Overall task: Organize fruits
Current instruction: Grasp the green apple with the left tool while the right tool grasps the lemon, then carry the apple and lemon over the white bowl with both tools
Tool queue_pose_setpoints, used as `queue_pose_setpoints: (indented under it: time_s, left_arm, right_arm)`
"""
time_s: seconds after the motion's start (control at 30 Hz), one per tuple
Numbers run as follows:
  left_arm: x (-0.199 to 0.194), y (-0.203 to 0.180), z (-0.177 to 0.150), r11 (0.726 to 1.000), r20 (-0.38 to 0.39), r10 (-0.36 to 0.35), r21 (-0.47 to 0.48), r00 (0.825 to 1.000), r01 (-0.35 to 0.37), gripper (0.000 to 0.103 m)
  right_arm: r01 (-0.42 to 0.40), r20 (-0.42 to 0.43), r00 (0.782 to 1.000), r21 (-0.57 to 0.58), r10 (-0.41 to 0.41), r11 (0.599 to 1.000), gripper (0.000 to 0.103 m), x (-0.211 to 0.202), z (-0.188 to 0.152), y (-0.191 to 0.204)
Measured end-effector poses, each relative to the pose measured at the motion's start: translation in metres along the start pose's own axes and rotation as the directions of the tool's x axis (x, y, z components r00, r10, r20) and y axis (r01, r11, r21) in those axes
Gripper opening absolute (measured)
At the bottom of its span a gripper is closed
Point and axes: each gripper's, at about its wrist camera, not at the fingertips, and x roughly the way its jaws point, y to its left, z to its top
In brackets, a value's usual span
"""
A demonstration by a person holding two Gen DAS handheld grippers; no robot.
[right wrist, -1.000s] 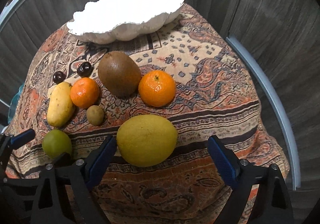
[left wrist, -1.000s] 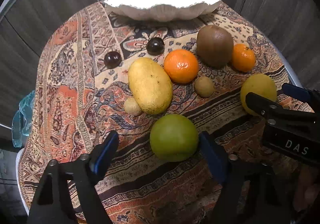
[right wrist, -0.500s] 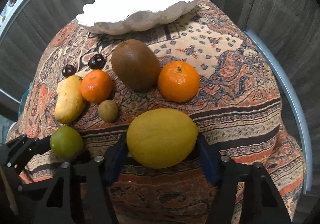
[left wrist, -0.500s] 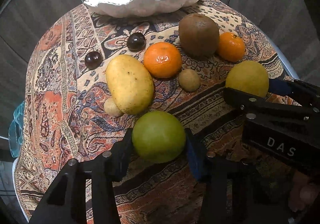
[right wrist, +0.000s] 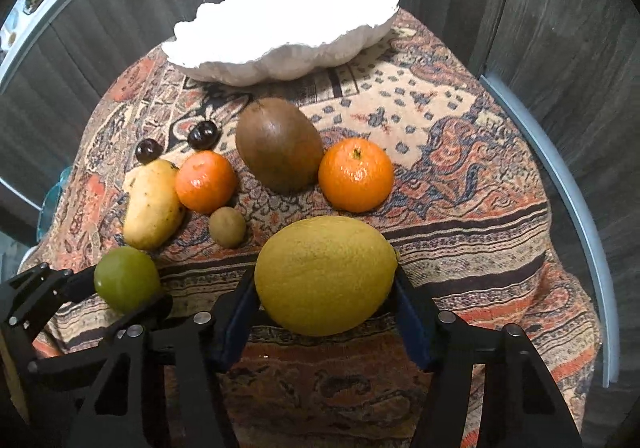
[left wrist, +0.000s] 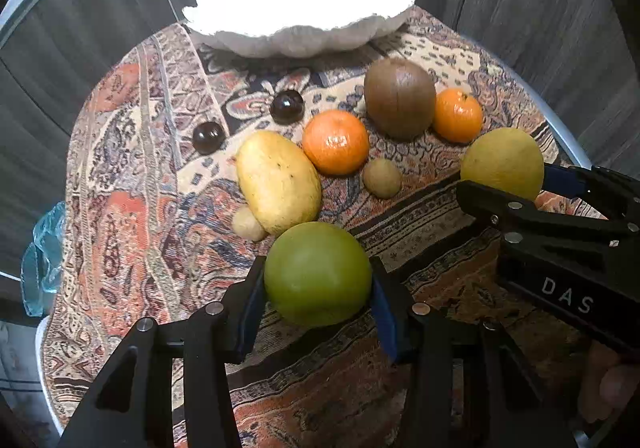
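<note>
A green apple point(left wrist: 317, 274) sits near the front of the patterned cloth point(left wrist: 132, 208), and my left gripper point(left wrist: 317, 277) is shut on it, blue pads pressed against both sides. To its right, my right gripper point(right wrist: 324, 284) is shut on a large yellow lemon point(right wrist: 326, 274), which also shows in the left wrist view point(left wrist: 502, 164). The apple appears at the lower left of the right wrist view point(right wrist: 126, 278). A white scalloped bowl point(left wrist: 300, 36) stands at the back of the table, overexposed, so its inside cannot be seen.
Between the grippers and the bowl lie a yellow mango point(left wrist: 278, 186), two mandarins point(left wrist: 335, 142) point(left wrist: 457, 115), a big brown kiwi point(left wrist: 399, 98), a small kiwi point(left wrist: 382, 178), two dark cherries point(left wrist: 208, 137) point(left wrist: 286, 107) and a small pale fruit point(left wrist: 248, 224). Blue plastic point(left wrist: 42, 256) hangs at the table's left edge.
Both grippers have gone from wide open around their fruit to shut on it: the left on the green apple, the right on the lemon. Neither hand has shifted much.
</note>
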Motion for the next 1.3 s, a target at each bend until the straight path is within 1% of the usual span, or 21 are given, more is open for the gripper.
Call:
queue_pose_setpoints:
  time_s: [0.2, 0.33, 0.63, 0.87, 1.0, 1.1, 1.3]
  left_arm:
    - [-0.024, 0.012, 0.011, 0.999, 0.059, 0.018, -0.032, 0.998, -0.016, 0.047]
    - [-0.037, 0.020, 0.020, 0.999, 0.091, 0.033, -0.036, 0.995, -0.030, 0.047]
    - [-0.061, 0.041, 0.052, 0.997, 0.170, 0.048, -0.064, 0.984, -0.038, 0.047]
    - [-0.069, 0.056, 0.086, 0.997, 0.233, 0.044, -0.069, 0.971, -0.029, 0.047]
    - [-0.065, 0.064, 0.113, 0.997, 0.262, 0.038, -0.073, 0.964, -0.019, 0.047]
    - [-0.062, 0.069, 0.132, 0.997, 0.281, 0.044, -0.071, 0.959, -0.025, 0.047]
    - [-0.044, 0.079, 0.169, 0.996, 0.285, 0.039, -0.089, 0.958, -0.014, 0.047]
  right_arm:
    - [0.007, 0.037, 0.999, -0.015, -0.006, 1.000, 0.063, -0.021, 0.006, 0.008]
    - [0.007, 0.069, 0.998, -0.018, -0.005, 1.000, 0.063, -0.036, 0.014, 0.014]
    - [0.011, 0.121, 0.993, -0.032, -0.007, 0.999, 0.063, -0.057, 0.038, 0.025]
    - [0.013, 0.180, 0.984, -0.037, -0.006, 0.999, 0.063, -0.067, 0.072, 0.030]
    - [0.029, 0.227, 0.974, -0.045, -0.018, 0.999, 0.063, -0.067, 0.098, 0.032]
    - [0.044, 0.255, 0.966, -0.043, -0.032, 0.998, 0.063, -0.062, 0.121, 0.033]
    - [0.069, 0.285, 0.957, -0.031, -0.057, 0.997, 0.063, -0.053, 0.156, 0.029]
